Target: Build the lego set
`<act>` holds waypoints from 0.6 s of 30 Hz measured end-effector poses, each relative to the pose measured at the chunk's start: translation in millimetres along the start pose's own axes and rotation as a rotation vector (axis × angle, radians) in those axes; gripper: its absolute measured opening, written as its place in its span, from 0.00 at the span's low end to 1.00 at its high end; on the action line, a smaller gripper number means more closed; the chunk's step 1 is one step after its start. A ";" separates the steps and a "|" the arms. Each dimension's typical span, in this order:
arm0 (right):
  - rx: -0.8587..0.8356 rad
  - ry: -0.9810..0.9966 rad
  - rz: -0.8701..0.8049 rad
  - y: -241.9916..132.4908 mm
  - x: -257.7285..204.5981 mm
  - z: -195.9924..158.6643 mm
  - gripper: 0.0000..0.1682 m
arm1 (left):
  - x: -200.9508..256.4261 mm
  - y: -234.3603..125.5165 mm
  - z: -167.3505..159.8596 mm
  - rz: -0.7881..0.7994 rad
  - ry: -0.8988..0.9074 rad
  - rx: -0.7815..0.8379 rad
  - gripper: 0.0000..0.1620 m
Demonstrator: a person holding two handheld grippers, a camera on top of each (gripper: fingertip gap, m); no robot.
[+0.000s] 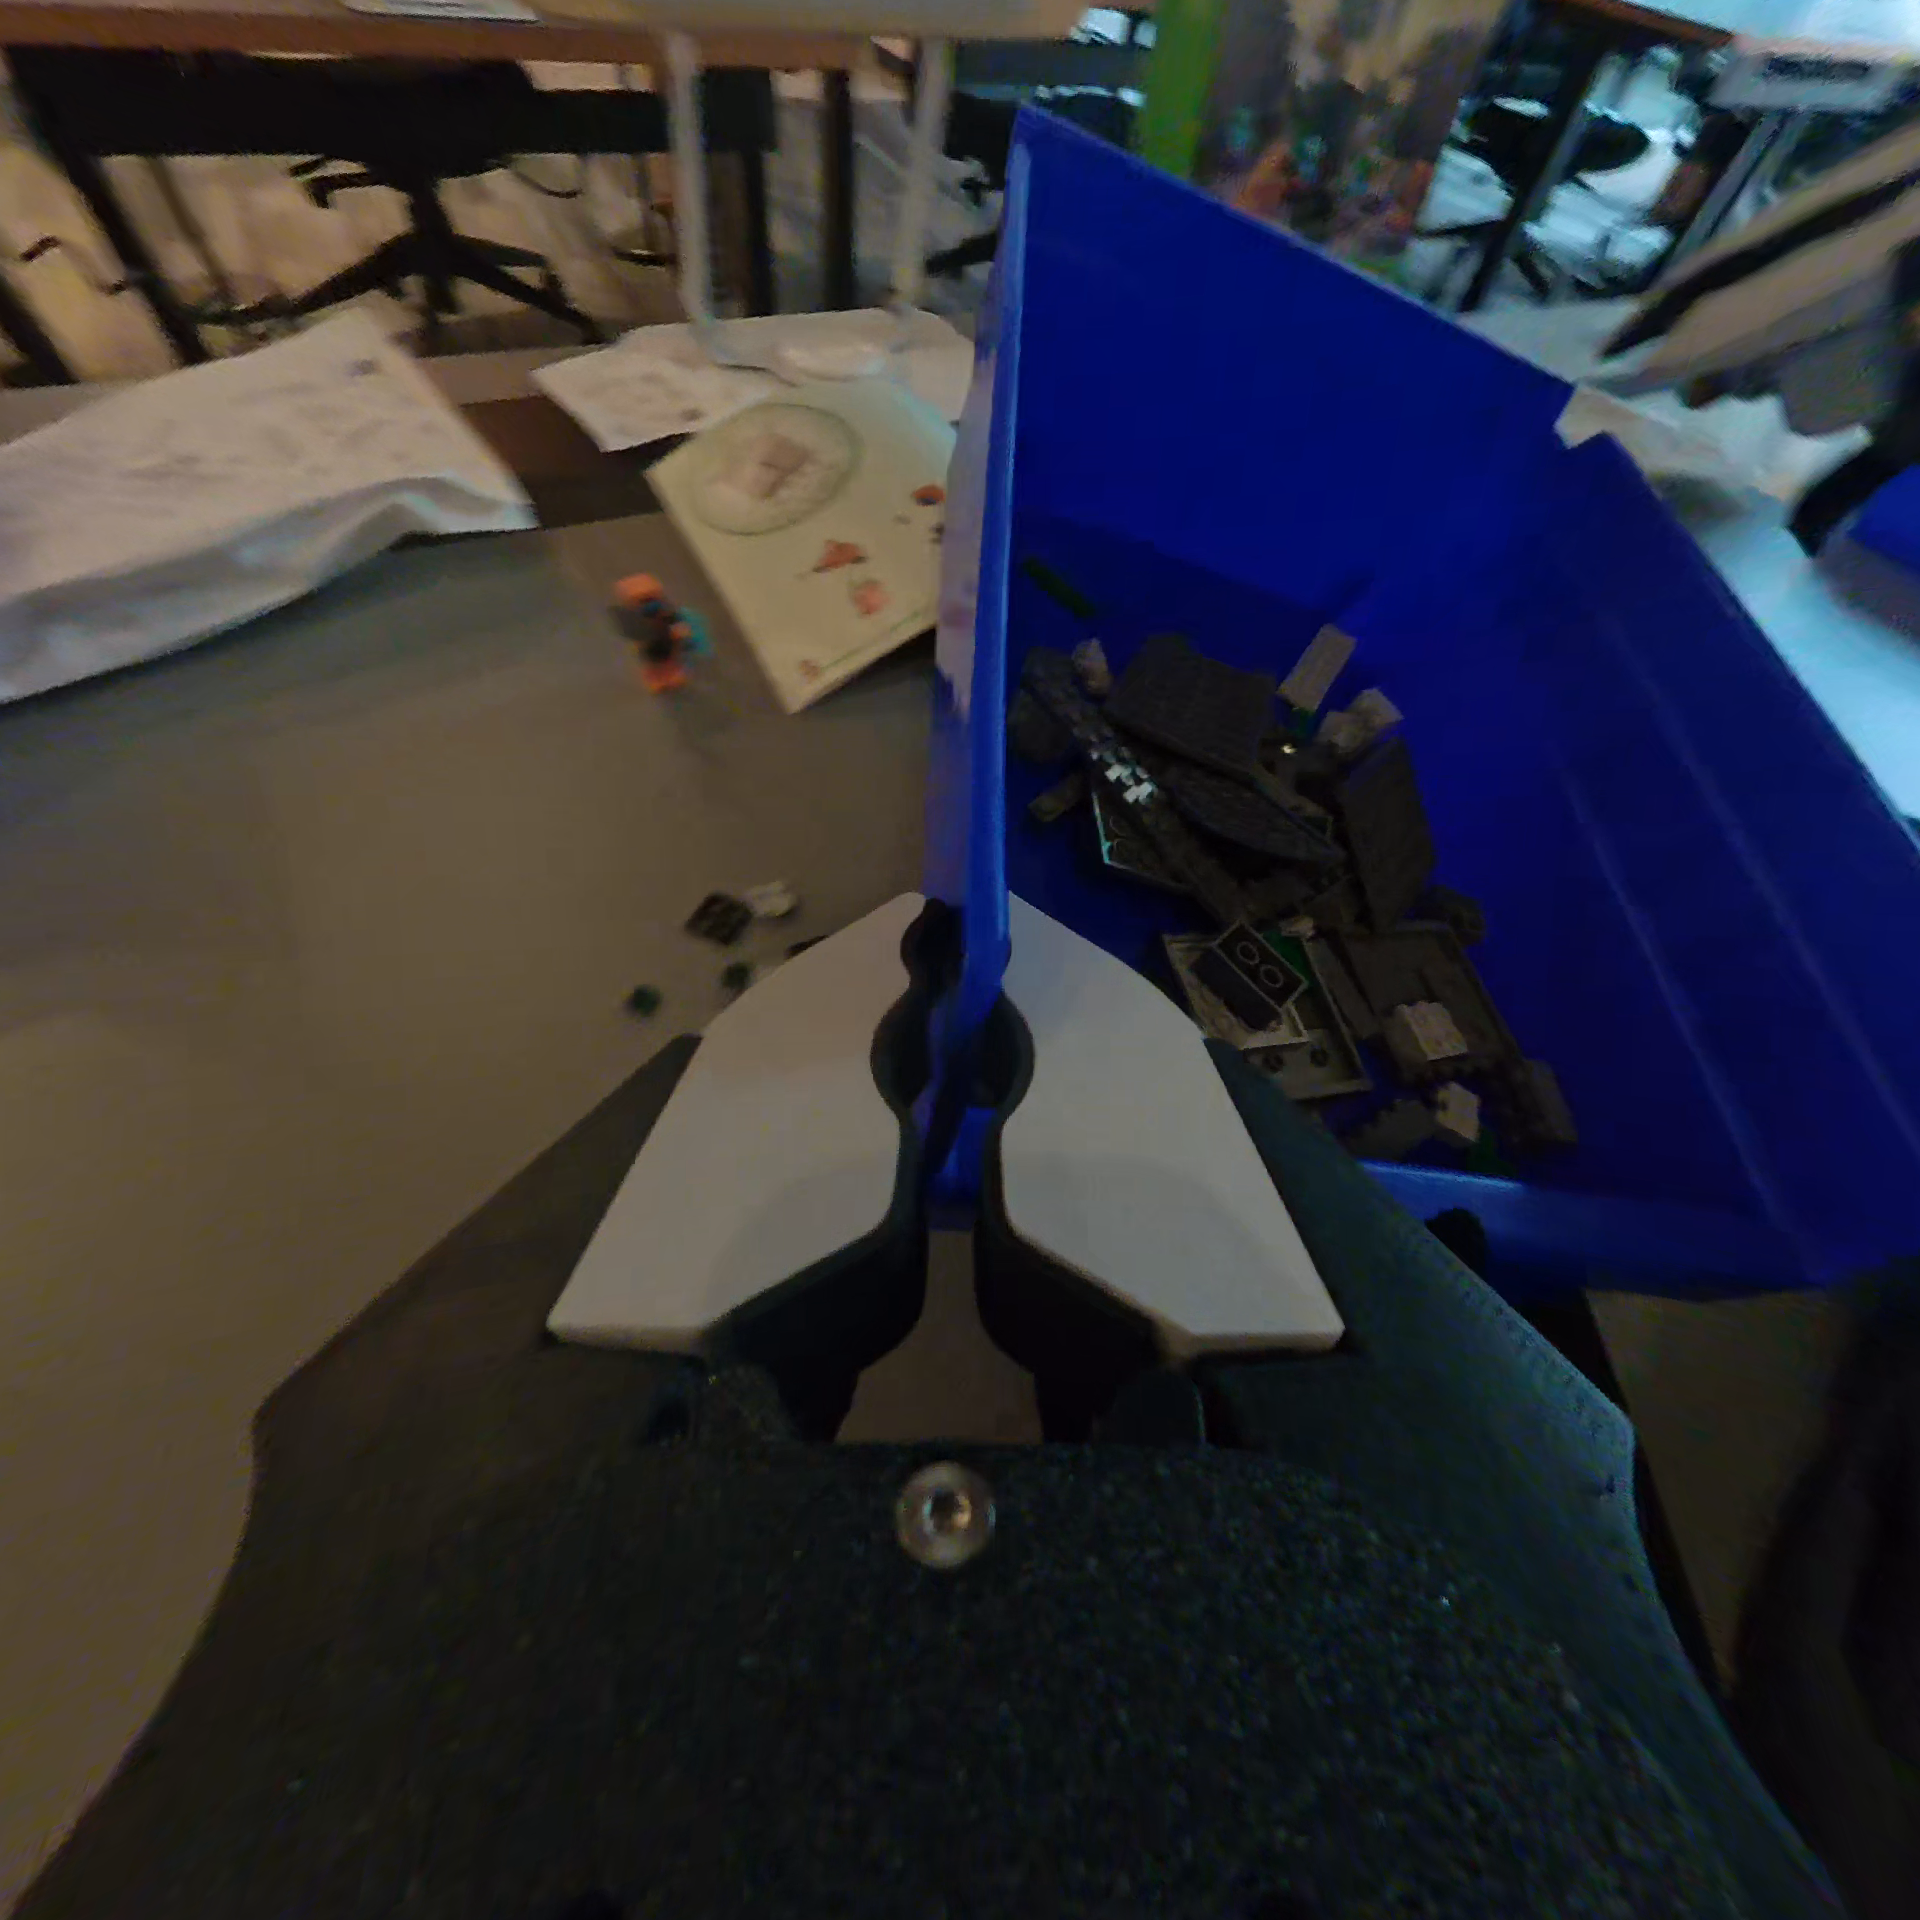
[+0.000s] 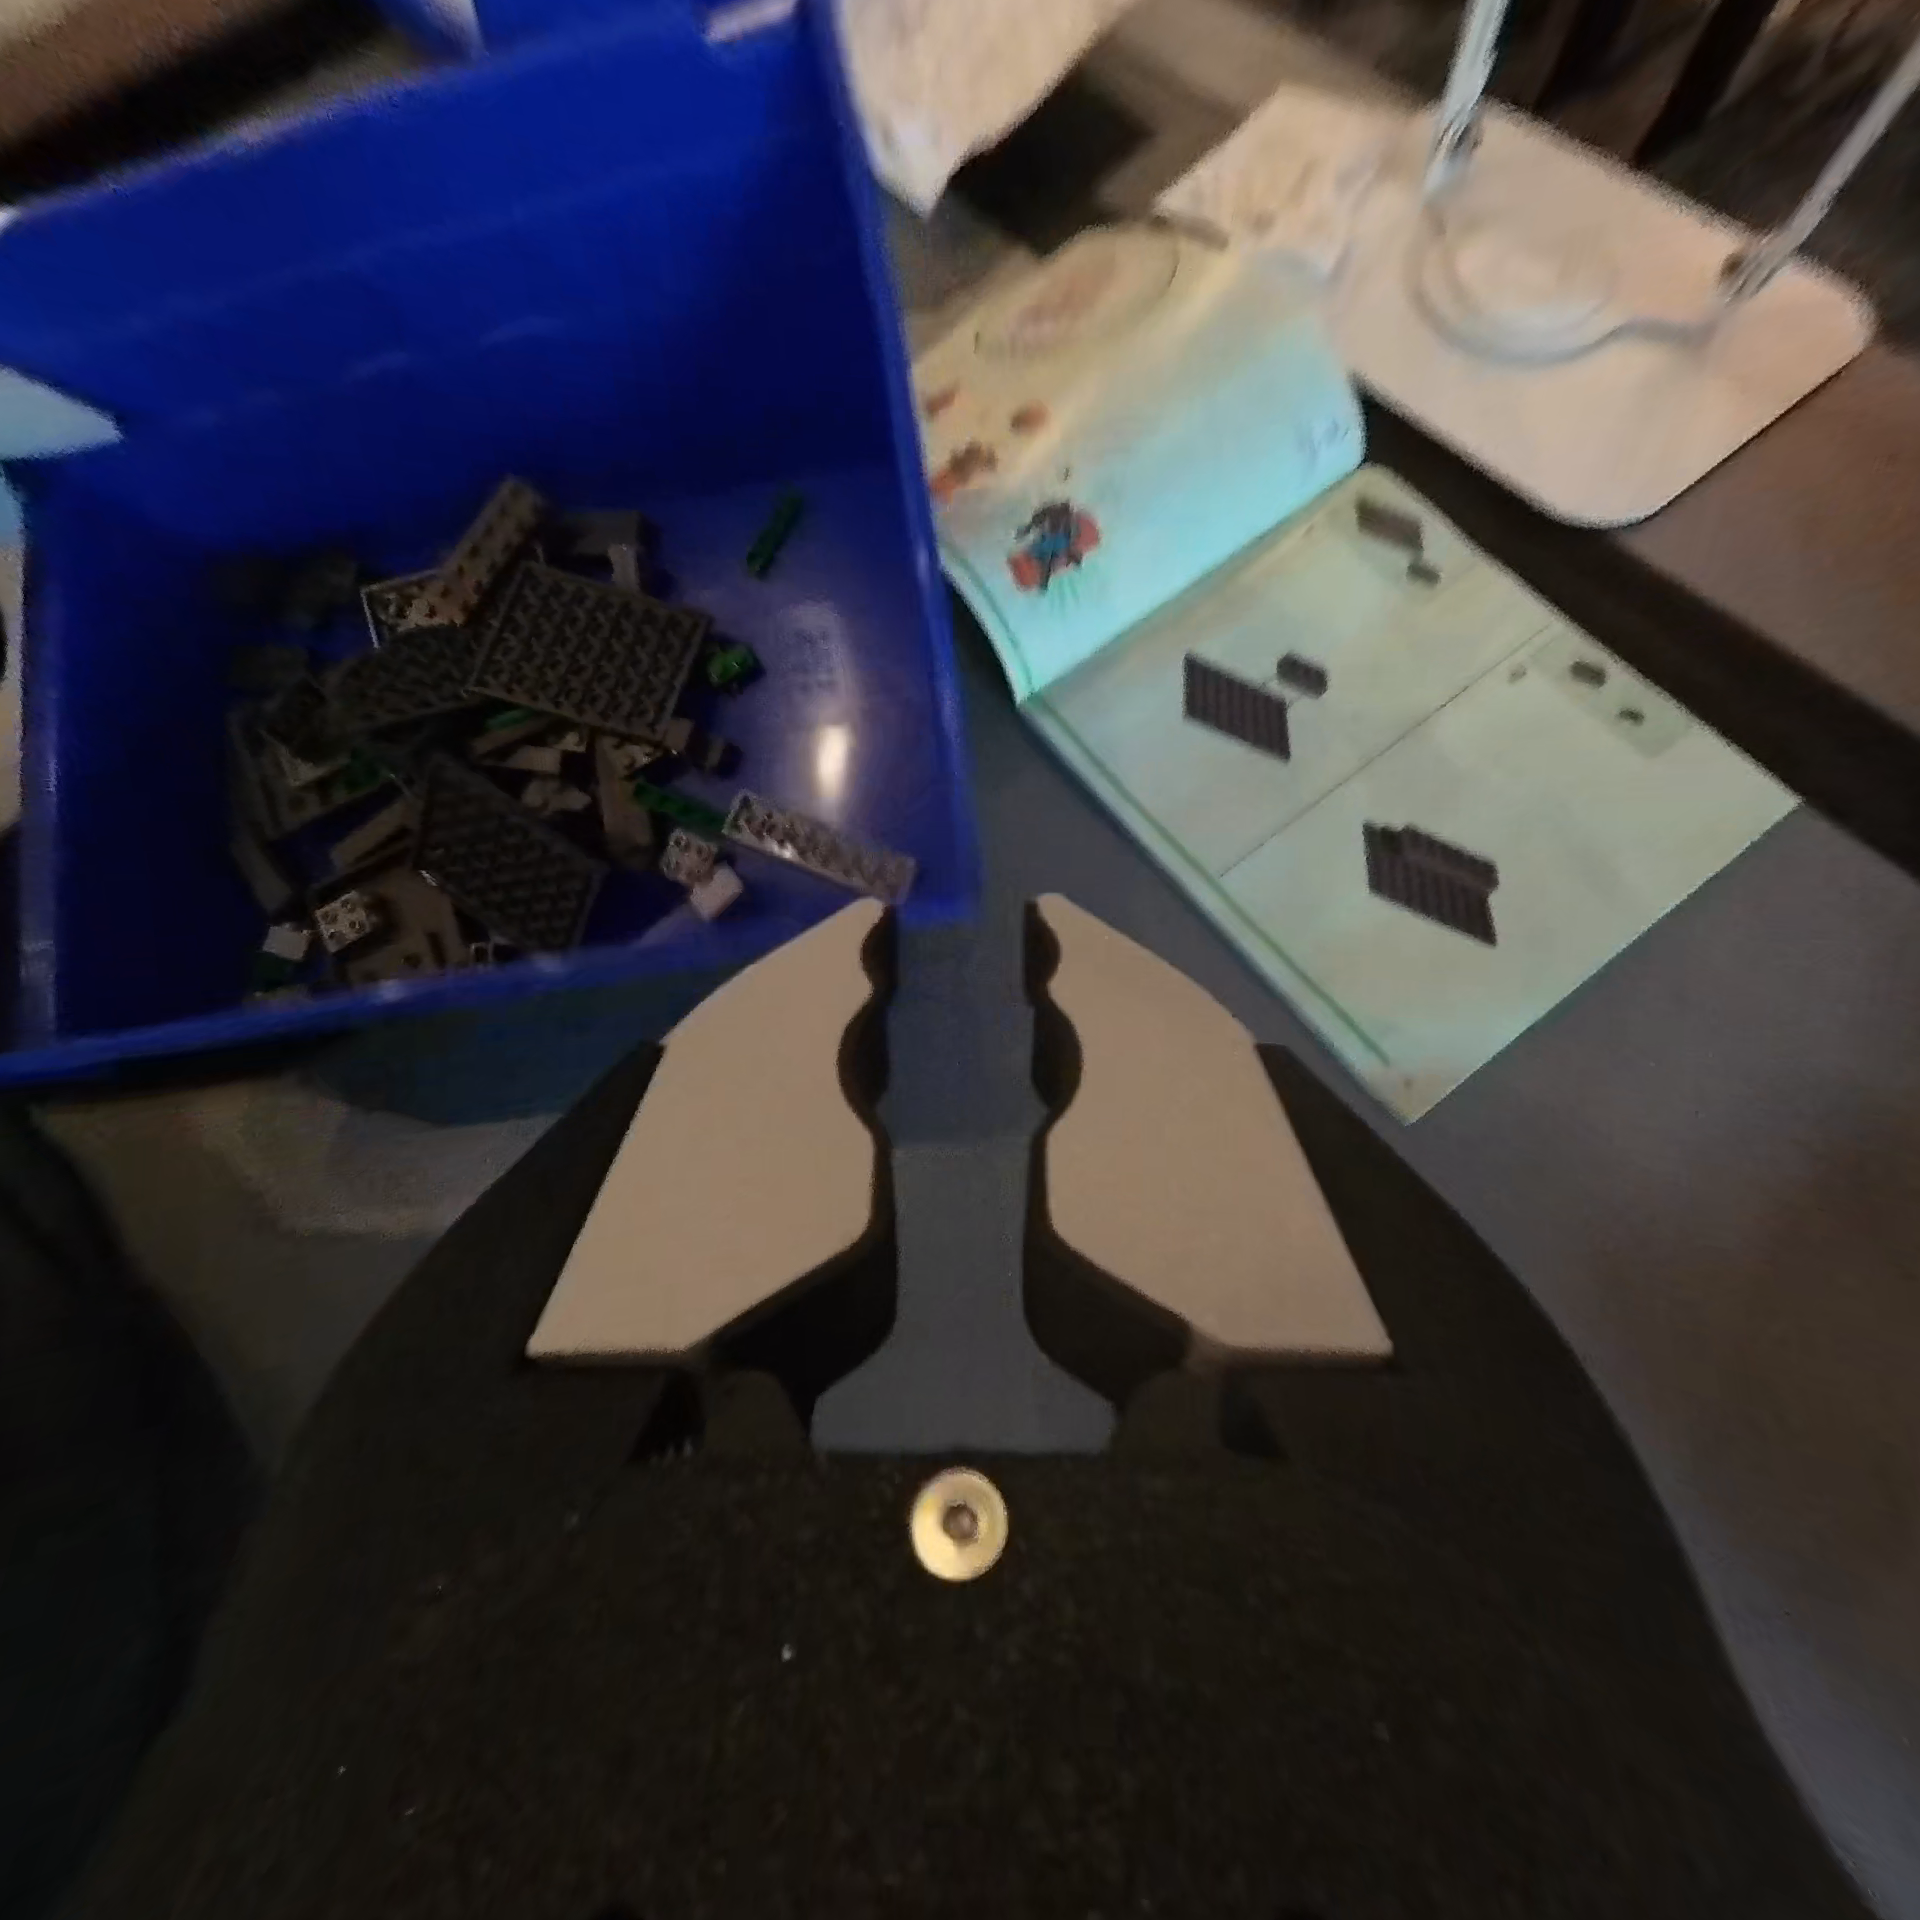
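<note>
- The lego pieces [image 2: 488,748] are mostly dark grey and black plates and bricks with a few green and pale bits, heaped loose in the bottom of a blue bin [image 2: 436,312].
- The bin stands on the grey table [image 1: 343,935], tilted in the left wrist view.
- The left hand-held gripper [image 1: 961,935] is clamped on the bin's near wall, one finger inside and one outside.
- The right hand-held gripper [image 2: 958,909] has its fingers apart, holding nothing, just beside the bin's near corner.
- An open instruction booklet [image 2: 1351,748] lies flat on the table beside the bin.
- A small orange, black and teal figure [image 1: 660,629] stands near the booklet, and a few tiny loose pieces [image 1: 727,920] lie beside the bin.
- White paper sheets [image 1: 229,488] lie beyond the bin; office chairs and desks fill the dim room behind.
</note>
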State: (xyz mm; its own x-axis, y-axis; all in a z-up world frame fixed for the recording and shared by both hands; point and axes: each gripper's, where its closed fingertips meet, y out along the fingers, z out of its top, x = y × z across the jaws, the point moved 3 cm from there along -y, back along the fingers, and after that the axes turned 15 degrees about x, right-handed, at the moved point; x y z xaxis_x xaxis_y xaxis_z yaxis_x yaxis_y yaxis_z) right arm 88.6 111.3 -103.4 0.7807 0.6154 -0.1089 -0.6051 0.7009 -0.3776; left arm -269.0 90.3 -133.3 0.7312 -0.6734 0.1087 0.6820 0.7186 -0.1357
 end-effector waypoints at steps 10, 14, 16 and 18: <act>0.091 0.108 -0.097 -43.5 18.1 -33.2 0.17 | -84.6 -84.7 20.9 0.273 -0.043 0.113 0.03; 0.098 0.170 -0.110 -54.4 22.5 -59.3 0.17 | -133.9 -137.3 22.8 0.421 -0.092 0.153 0.03; 0.101 0.190 -0.109 -58.3 23.0 -69.6 0.17 | -160.6 -166.9 20.2 0.492 -0.108 0.159 0.04; 0.094 0.204 -0.110 -60.7 23.5 -78.4 0.17 | -187.4 -194.3 15.3 0.552 -0.113 0.151 0.04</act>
State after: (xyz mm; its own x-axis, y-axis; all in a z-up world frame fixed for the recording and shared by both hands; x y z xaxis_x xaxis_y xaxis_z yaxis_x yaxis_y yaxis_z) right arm 156.0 55.0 -155.1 0.8521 0.4550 -0.2585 -0.5194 0.7958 -0.3113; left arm -538.4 79.5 -112.3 0.9701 -0.1754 0.1674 0.1878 0.9803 -0.0607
